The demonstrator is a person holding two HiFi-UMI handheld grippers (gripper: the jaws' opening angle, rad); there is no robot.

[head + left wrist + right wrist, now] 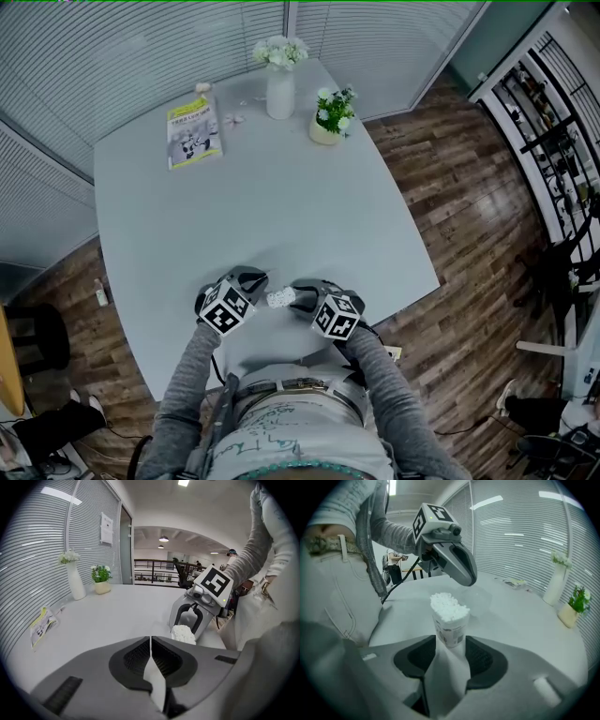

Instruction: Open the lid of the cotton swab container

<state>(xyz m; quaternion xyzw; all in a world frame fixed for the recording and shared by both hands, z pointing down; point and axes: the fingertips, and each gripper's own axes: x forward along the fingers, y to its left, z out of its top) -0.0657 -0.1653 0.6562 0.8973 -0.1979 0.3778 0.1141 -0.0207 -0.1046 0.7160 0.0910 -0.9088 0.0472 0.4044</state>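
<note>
Right tool clamping cotton swab container, open end toward left tool

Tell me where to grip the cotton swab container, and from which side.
Grip the cotton swab container by its round side wall, coming from the end away from the opening, as the right gripper does. Swabs bulge from the open top, so keep the jaws off that end.

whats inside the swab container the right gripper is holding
White cotton swab tips fill the open top of the cotton swab container, held in the right gripper. Their sticks and the container's bottom cannot be seen: the labelled wall and the gripper cover them.
</note>
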